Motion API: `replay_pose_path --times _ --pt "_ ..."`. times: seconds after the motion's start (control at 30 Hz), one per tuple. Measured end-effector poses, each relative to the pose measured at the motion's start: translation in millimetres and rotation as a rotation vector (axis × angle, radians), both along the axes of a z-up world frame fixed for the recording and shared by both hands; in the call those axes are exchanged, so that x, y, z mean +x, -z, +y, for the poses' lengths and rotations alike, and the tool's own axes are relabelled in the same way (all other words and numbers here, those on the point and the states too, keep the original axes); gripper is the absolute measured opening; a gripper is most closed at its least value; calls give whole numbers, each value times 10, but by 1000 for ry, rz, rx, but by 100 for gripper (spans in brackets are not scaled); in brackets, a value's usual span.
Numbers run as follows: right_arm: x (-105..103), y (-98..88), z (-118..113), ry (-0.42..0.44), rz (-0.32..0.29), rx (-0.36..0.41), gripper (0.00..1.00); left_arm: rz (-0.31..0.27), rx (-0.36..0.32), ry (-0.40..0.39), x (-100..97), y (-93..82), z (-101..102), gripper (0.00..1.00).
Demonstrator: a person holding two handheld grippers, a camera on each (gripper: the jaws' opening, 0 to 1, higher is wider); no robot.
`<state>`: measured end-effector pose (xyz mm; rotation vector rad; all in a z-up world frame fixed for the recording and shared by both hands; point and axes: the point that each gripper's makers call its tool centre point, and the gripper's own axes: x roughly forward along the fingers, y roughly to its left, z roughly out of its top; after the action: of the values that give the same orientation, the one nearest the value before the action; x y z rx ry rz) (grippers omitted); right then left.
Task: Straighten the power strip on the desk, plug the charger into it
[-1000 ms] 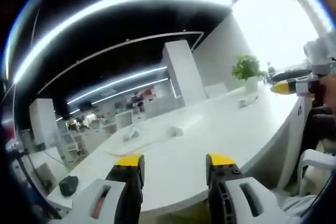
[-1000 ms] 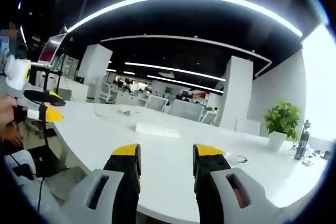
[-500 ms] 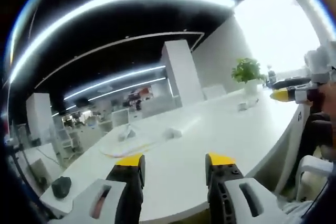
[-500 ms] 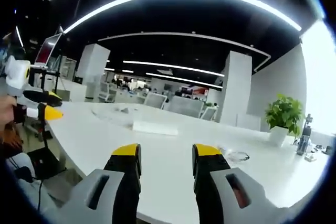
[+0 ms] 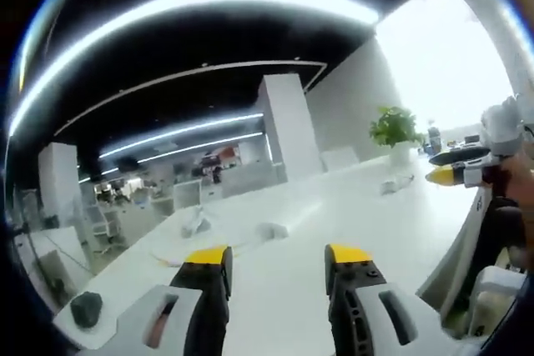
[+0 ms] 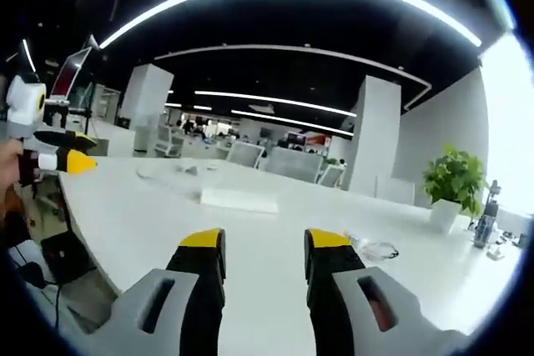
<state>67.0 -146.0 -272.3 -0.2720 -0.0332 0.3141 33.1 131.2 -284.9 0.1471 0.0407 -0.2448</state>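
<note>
No legible text or labels.

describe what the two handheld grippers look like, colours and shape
Each gripper has two thick black jaws capped with yellow tips, rising from pale grey moulded bodies with slotted openings: the left gripper and the right gripper look alike. Seen from the side in the other's view, each shows a yellow-tipped black jaw and a white housing.

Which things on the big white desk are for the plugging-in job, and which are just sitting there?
For the job:
power strip
left tongs, open
right tongs, open
possibly the small white block, too blurred to call a charger

Just there:
potted plant
dark bottle
coiled cable
dark lump
</note>
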Motion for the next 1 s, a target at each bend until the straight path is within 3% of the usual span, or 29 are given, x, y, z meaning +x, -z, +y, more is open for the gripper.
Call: replay_pose_path --times 0.2,0.43,1.0 --pt "197 -17 62 -39 -5 -9 38 25 6 21 155 55 -88 46" --pt "456 -61 125 -80 -17 8 37 -1 -18 39 359 -42 -150 46" --pt "893 -38 331 -188 15 46 33 -2 -36 59 861 -39 -42 45"
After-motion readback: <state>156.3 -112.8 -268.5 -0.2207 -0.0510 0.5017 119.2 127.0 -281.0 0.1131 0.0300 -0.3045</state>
